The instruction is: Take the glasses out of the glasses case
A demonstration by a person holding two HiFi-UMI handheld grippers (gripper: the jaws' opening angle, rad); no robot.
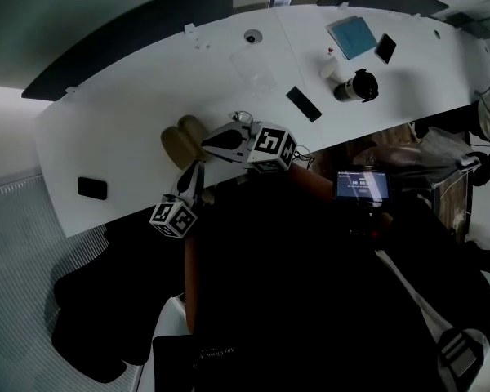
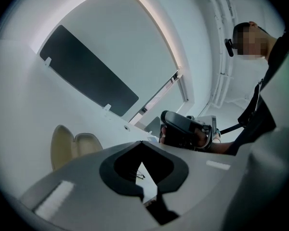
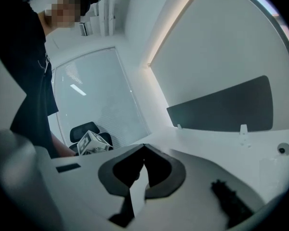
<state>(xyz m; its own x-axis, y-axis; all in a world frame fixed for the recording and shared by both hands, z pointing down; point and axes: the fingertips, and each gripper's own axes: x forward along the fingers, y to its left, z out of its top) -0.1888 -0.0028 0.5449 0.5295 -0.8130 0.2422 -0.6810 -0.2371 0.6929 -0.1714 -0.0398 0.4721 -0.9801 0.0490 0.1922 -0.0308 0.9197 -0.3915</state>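
At the table (image 1: pixel 122 129) edge, L gripper (image 1: pixel 200 163) & R gripper (image 1: pixel 207 144) are hovering by the open case (image 1: pixel 182 141), both w/ jaws pressed together.

- White table (image 1: pixel 147 129), across the middle of the frame.
- Blue pad (image 1: pixel 353 37), upper right, with a black phone (image 1: pixel 385 48) just beside it.
- Dark mug (image 1: pixel 357 86), below them.
- Lit screen (image 1: pixel 363 186), right of centre.

Curved white table (image 1: pixel 122 113), open tan glasses case (image 1: pixel 184 141) at its near edge, black bar (image 1: pixel 303 104) right of the case, dark tumbler (image 1: pixel 357 86) farther right, black block (image 1: pixel 92 189) left of the case.
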